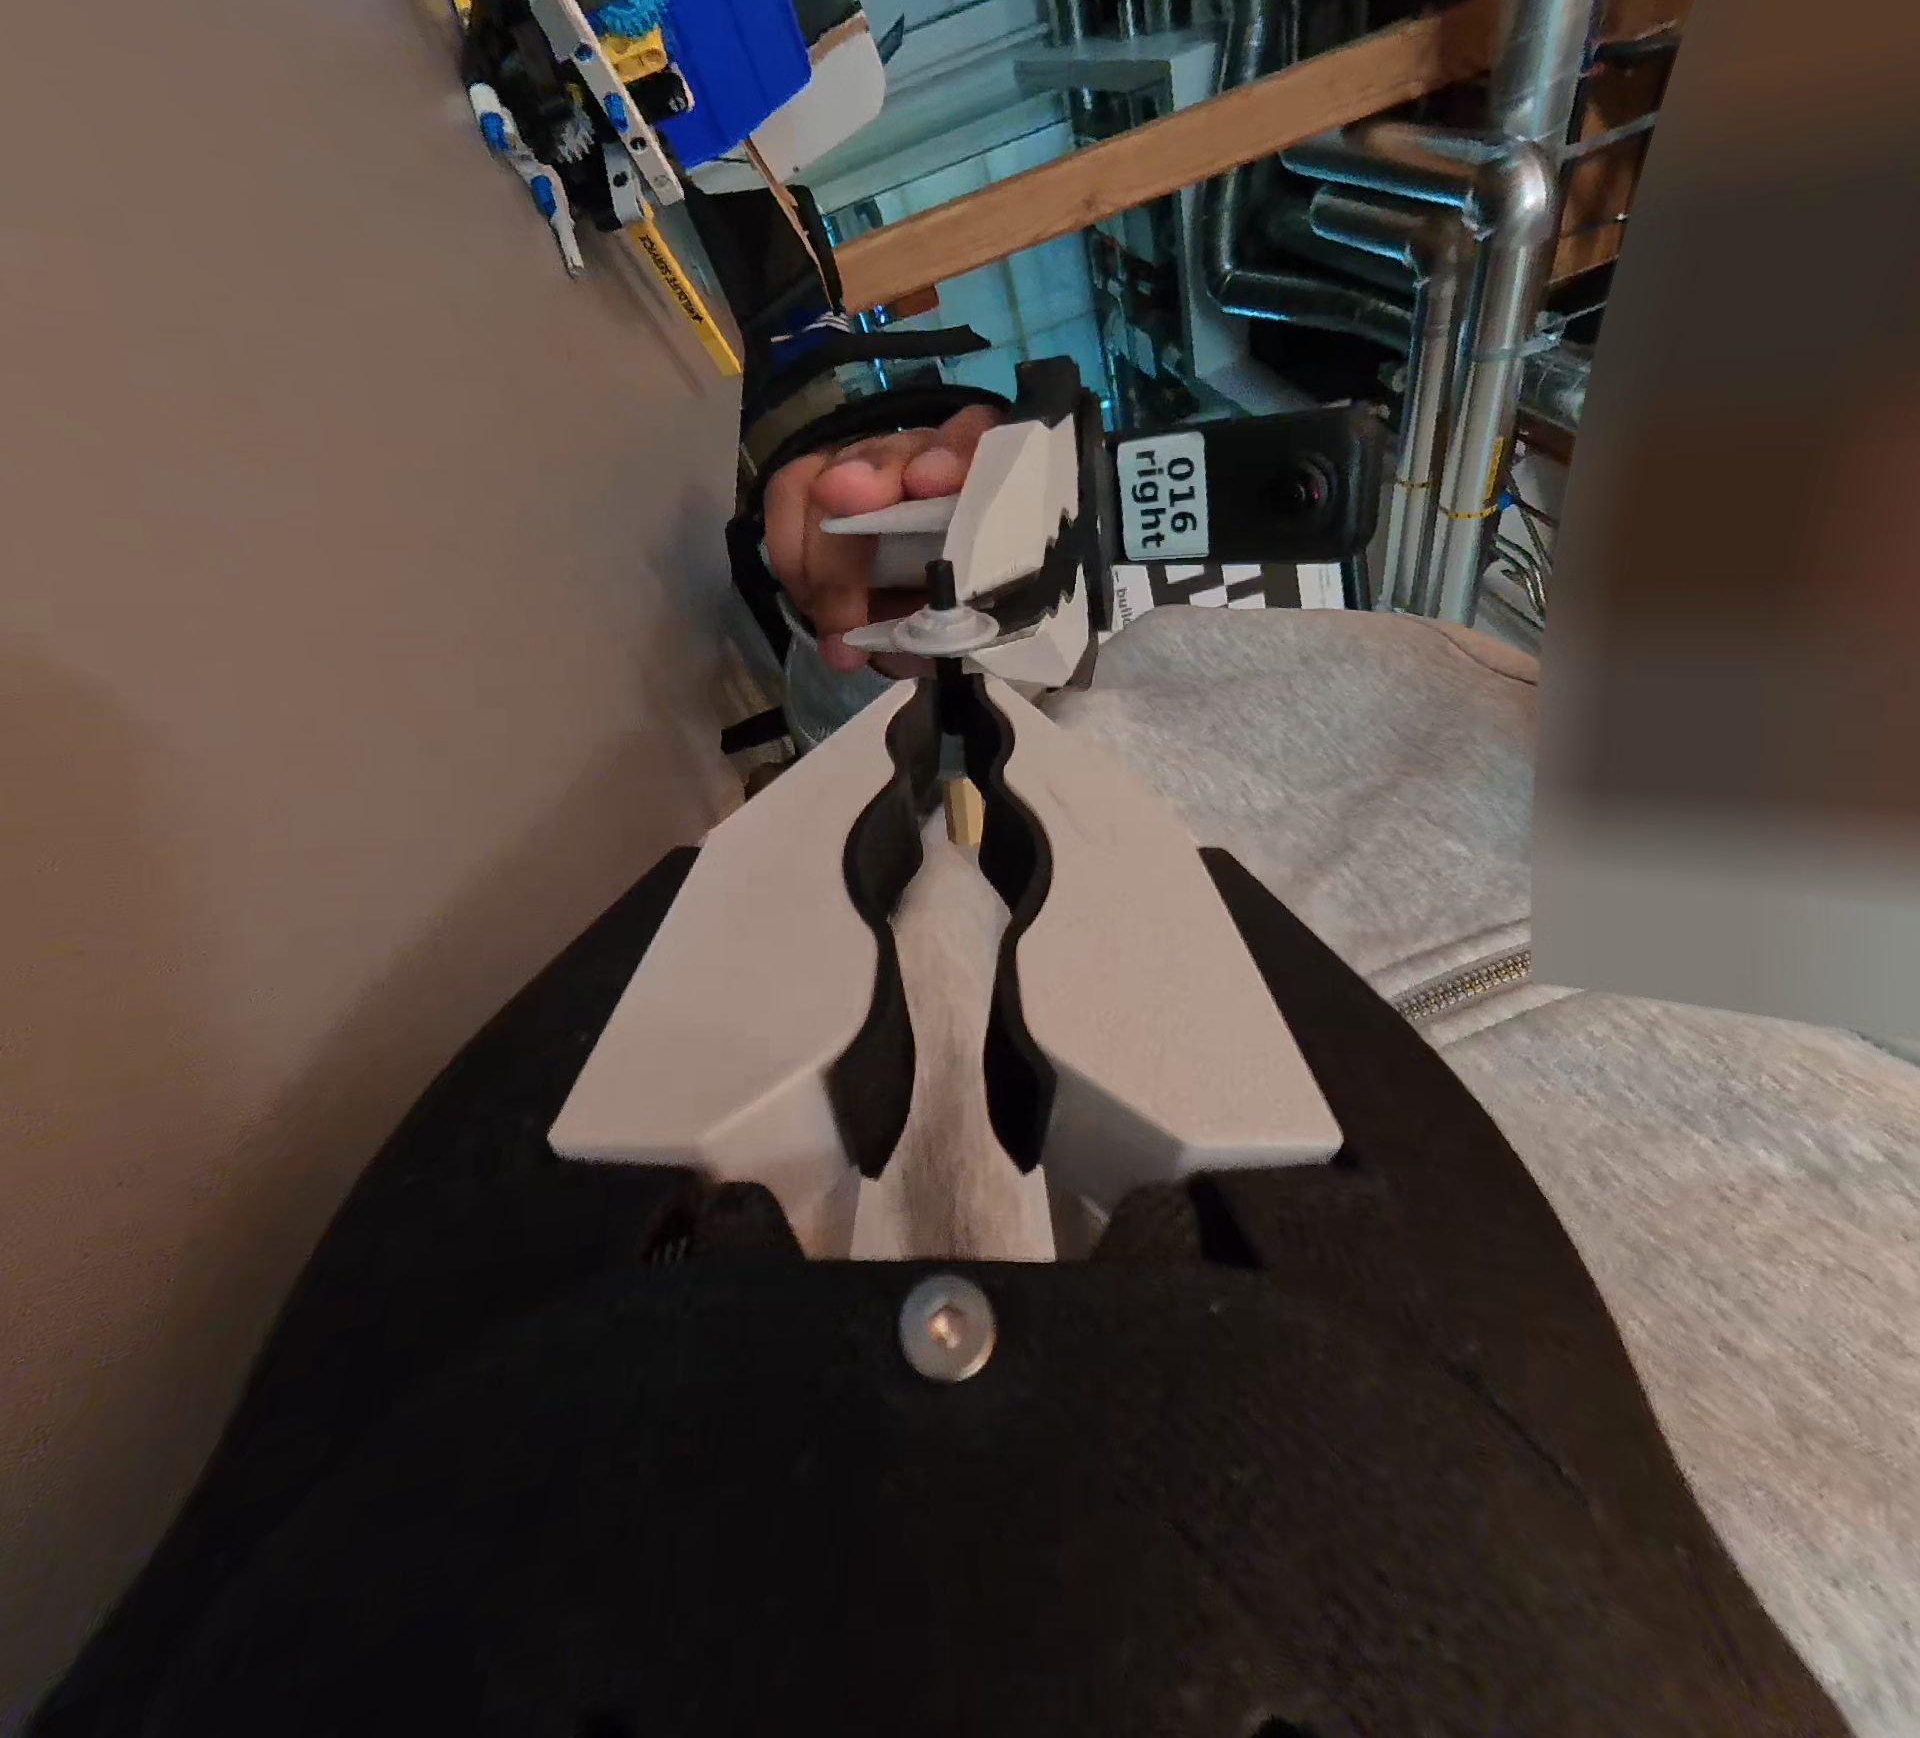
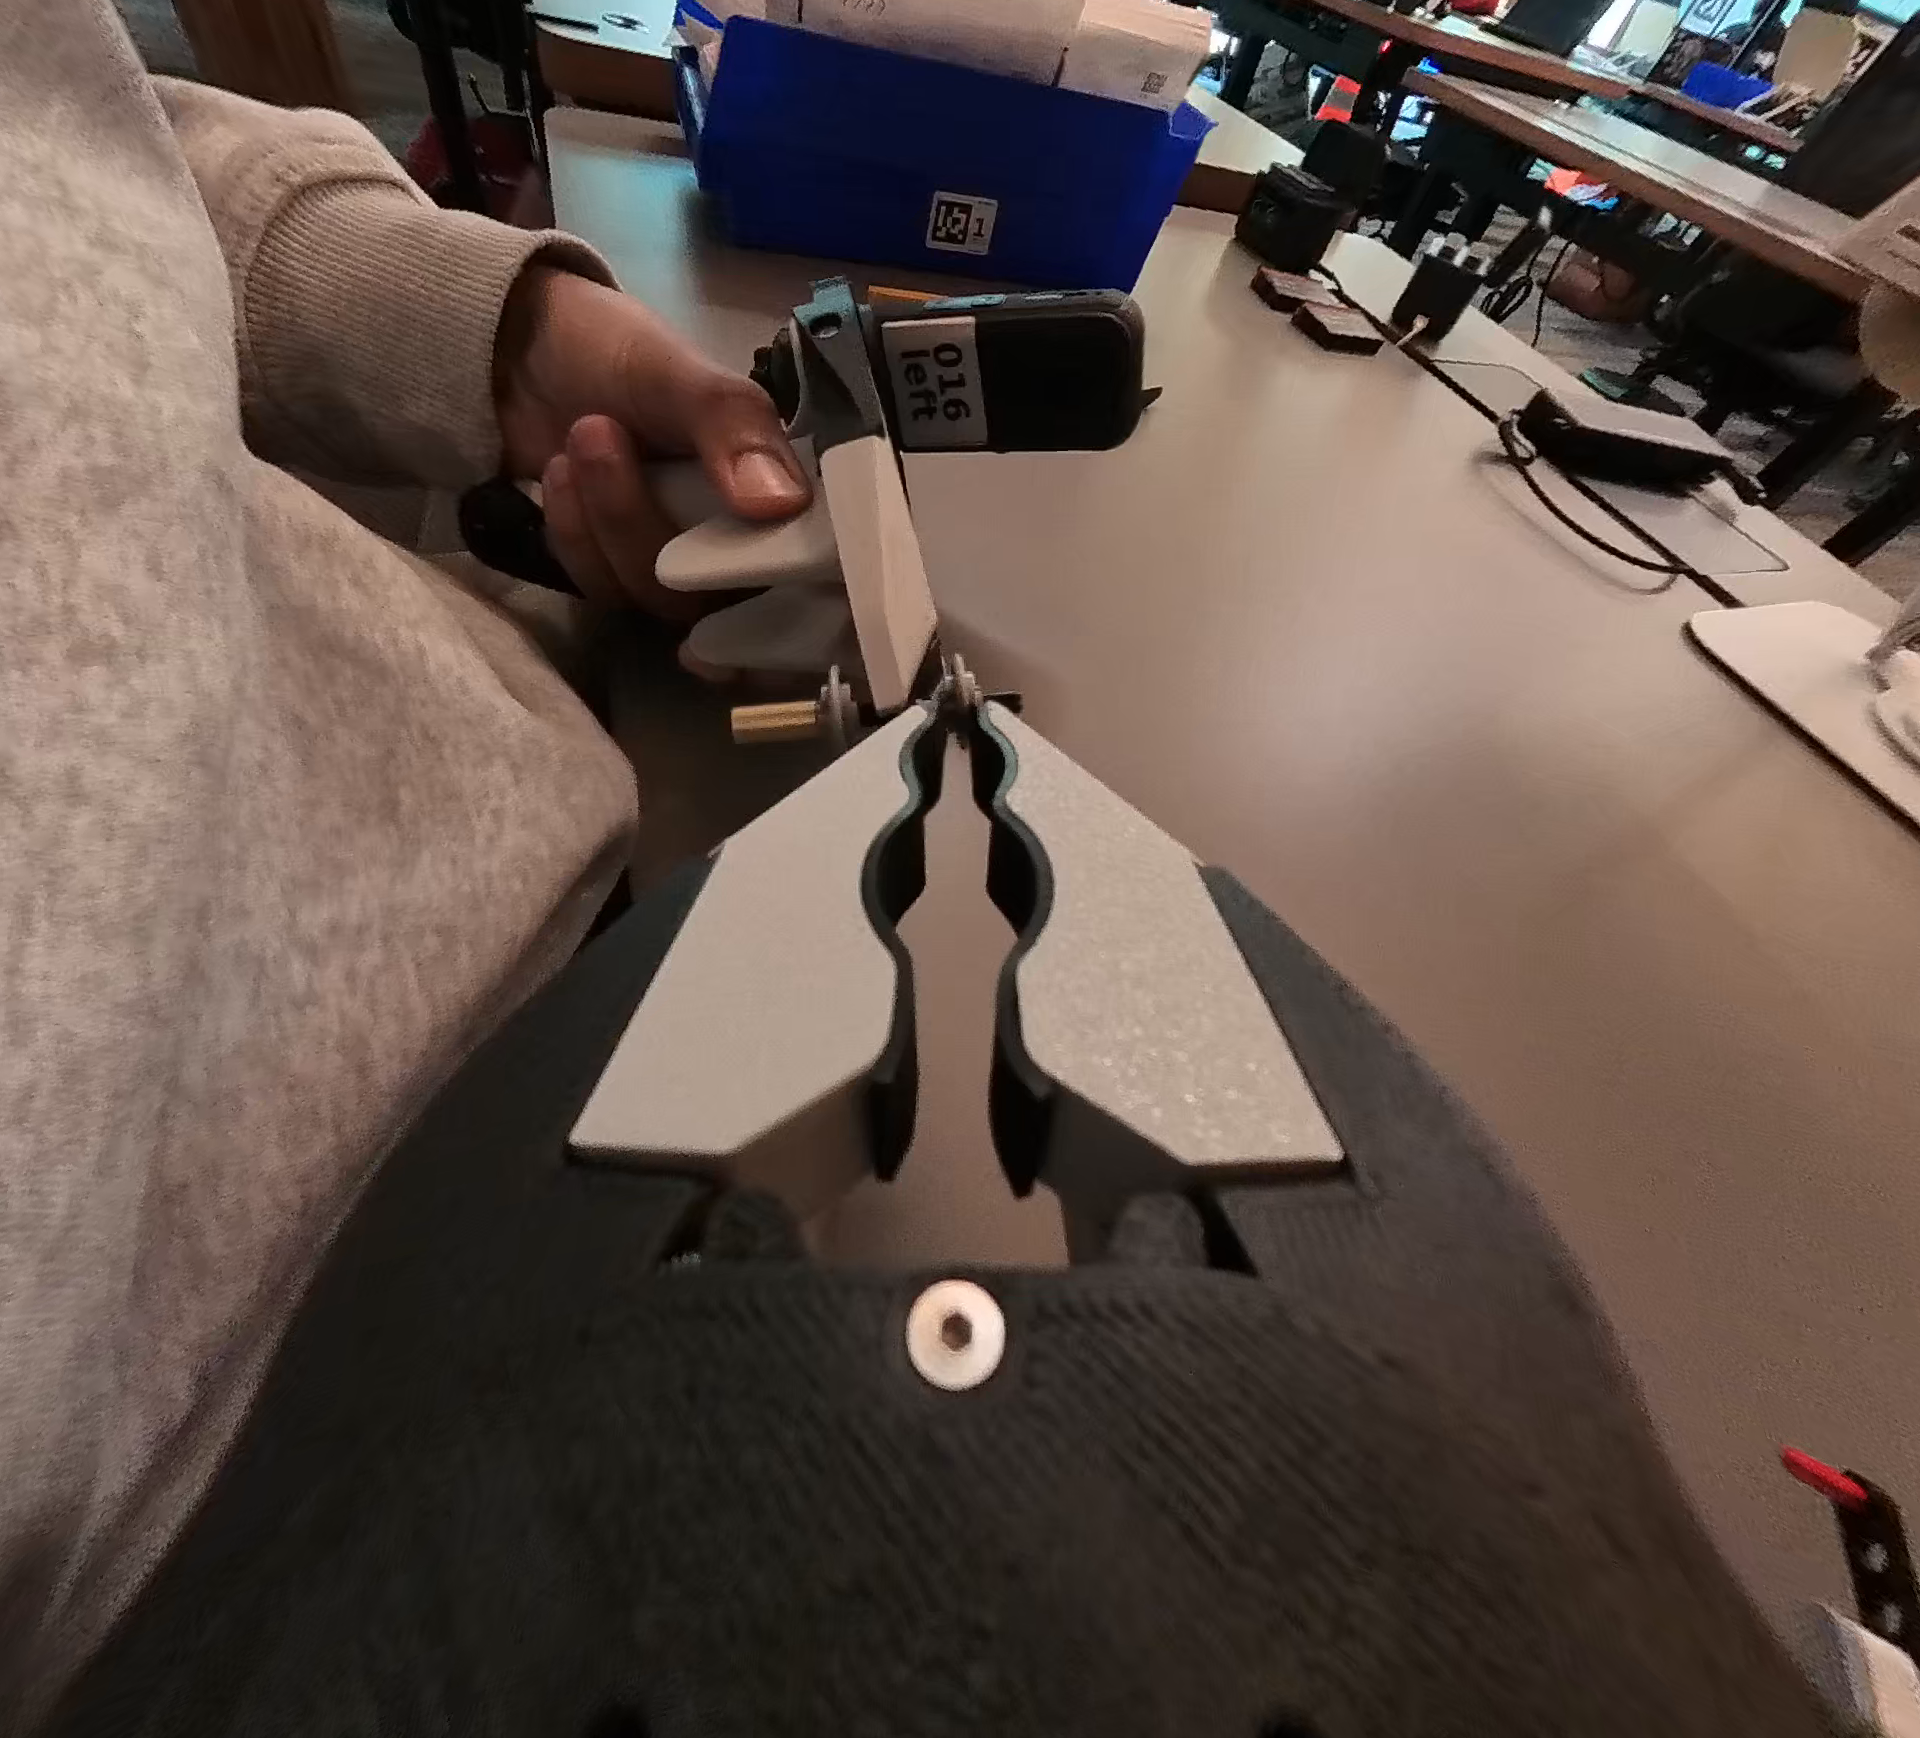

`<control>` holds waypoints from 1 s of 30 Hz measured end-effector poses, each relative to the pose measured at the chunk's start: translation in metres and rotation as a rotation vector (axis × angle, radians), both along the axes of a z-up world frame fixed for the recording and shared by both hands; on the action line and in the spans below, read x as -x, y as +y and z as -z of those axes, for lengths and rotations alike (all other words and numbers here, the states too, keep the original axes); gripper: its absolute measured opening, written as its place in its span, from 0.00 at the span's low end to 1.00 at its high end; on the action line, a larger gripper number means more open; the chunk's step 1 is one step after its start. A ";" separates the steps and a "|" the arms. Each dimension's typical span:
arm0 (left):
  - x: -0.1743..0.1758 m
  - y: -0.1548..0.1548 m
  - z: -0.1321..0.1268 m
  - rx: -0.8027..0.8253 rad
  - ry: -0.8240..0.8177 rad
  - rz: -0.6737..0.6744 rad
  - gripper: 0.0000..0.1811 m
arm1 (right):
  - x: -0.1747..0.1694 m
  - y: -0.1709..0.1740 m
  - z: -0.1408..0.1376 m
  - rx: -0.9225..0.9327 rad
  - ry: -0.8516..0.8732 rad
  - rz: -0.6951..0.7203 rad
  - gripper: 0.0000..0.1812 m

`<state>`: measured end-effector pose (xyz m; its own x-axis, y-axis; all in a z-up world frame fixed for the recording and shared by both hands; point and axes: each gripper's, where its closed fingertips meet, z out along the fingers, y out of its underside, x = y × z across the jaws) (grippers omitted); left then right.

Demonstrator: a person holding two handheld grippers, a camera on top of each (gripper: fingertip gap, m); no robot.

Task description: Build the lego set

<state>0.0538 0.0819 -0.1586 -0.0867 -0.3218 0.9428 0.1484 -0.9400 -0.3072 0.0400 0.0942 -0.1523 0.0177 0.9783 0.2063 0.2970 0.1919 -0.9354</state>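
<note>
My left gripper [image 1: 945,712] is shut on a black axle [image 1: 938,587]. A tan sleeve [image 1: 962,810] sits on the axle between the fingers, and a grey disc [image 1: 940,634] sits on it just past the tips. My right gripper [image 2: 956,701] is shut on this thin grey disc [image 2: 957,686], meeting the left gripper [image 2: 912,696] tip to tip above the table. From the right wrist view the tan sleeve [image 2: 769,720] and a grey bush [image 2: 831,703] stick out on the left gripper's far side. The part-built model [image 1: 561,78], black, white, yellow and blue, lies on the table farther off.
A blue bin [image 2: 914,140] full of paper bags stands at the back of the tan table [image 2: 1351,753]. A black beam with a red piece [image 2: 1860,1532] lies near the right edge. Small black devices and cables [image 2: 1621,431] lie to the right. A grey-sleeved arm [image 2: 260,545] fills the left. Left and right tips are no more than a few centimetres apart.
</note>
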 end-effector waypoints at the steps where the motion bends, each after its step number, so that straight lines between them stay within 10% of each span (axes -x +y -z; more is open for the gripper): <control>1: 0.000 -0.001 0.000 -0.002 -0.002 0.004 0.02 | 0.000 -0.001 0.000 -0.010 -0.002 0.000 0.02; 7: -0.002 -0.005 0.000 -0.007 0.005 0.036 0.02 | -0.004 0.009 -0.003 0.000 0.042 0.023 0.19; 30: -0.011 -0.021 0.003 -0.010 0.025 0.137 0.02 | -0.013 -0.020 0.004 0.064 0.001 -0.181 0.07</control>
